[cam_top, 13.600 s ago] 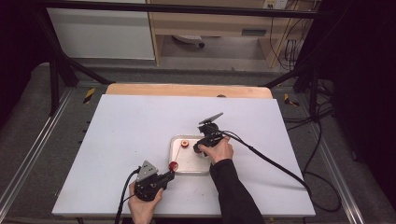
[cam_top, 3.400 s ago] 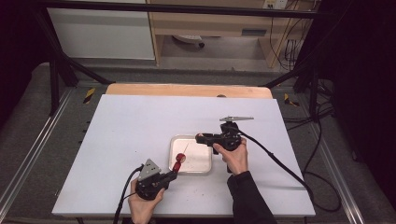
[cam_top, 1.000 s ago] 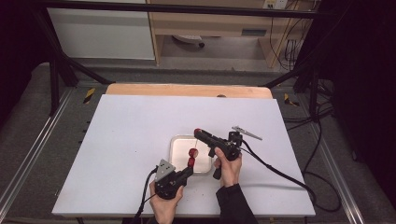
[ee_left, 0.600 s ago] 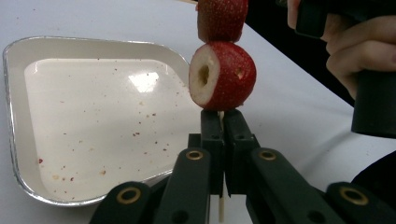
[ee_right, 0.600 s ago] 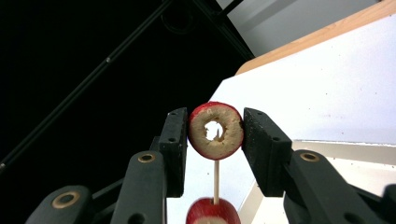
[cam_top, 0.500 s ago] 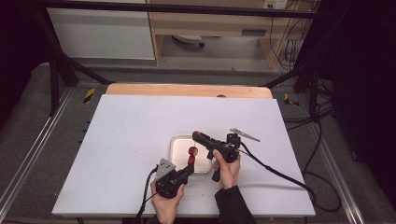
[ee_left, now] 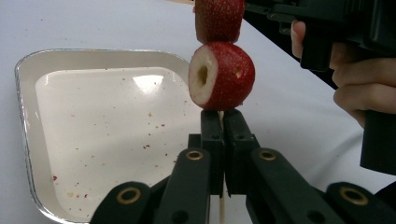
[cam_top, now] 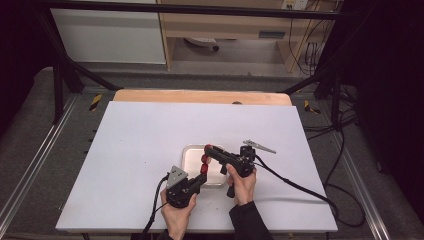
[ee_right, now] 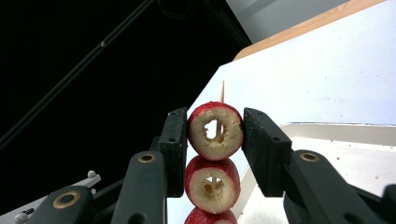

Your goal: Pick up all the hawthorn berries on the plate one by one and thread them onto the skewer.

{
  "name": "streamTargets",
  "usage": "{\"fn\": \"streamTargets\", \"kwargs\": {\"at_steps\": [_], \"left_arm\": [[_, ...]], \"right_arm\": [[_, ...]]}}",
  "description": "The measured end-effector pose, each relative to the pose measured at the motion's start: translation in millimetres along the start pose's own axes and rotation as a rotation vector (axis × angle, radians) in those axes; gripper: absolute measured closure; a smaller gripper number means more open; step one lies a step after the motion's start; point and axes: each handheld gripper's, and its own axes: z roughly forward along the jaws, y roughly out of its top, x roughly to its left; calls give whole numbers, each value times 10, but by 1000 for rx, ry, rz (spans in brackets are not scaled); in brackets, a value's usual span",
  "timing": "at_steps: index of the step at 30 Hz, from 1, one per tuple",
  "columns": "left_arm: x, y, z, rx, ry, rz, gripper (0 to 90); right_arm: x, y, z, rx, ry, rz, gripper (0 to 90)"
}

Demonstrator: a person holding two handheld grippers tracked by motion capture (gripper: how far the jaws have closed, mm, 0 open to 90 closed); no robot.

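Observation:
My left gripper [ee_left: 219, 122] is shut on a thin wooden skewer [ee_left: 220, 207] that stands upright over the tray. A cored strawberry [ee_left: 222, 77] sits on the skewer just above the jaws, with another strawberry [ee_left: 219, 18] above it. My right gripper [ee_right: 215, 133] is shut on the top strawberry [ee_right: 215, 130], and the skewer tip [ee_right: 222, 92] pokes out past it. Two more strawberries [ee_right: 212, 184] are stacked beneath. In the high view the left gripper [cam_top: 201, 176] and right gripper [cam_top: 208, 149] meet over the tray's front half.
The shallow white foil tray [cam_top: 189, 156] lies on the white table [cam_top: 140, 140], its floor [ee_left: 93, 140] bare except for red specks. A wooden strip [cam_top: 200, 96] runs along the table's far edge. Cables trail from both grippers toward the front and right.
Since the oldest frames both hands have come together over the tray, with strawberries now on the skewer. Over the last second nothing has visibly moved.

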Motion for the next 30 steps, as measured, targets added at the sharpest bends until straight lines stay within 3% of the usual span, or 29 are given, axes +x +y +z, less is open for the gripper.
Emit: {"fn": "streamTargets", "kwargs": {"at_steps": [5,10,14,21,30], "left_arm": [[15,-13,2,8,-2,8,884],[38,-11,-15,11,3,9,884],[51,-7,-36,19,13,29,884],[118,14,-98,34,29,49,884],[199,50,-185,61,27,76,883]], "right_arm": [[-2,14,-12,19,-9,-43,612],[11,70,-68,67,-21,-103,467],[17,110,-116,97,-58,-167,342],[-21,156,-186,203,-108,-299,160],[-114,202,-306,310,-170,-425,54]]}}
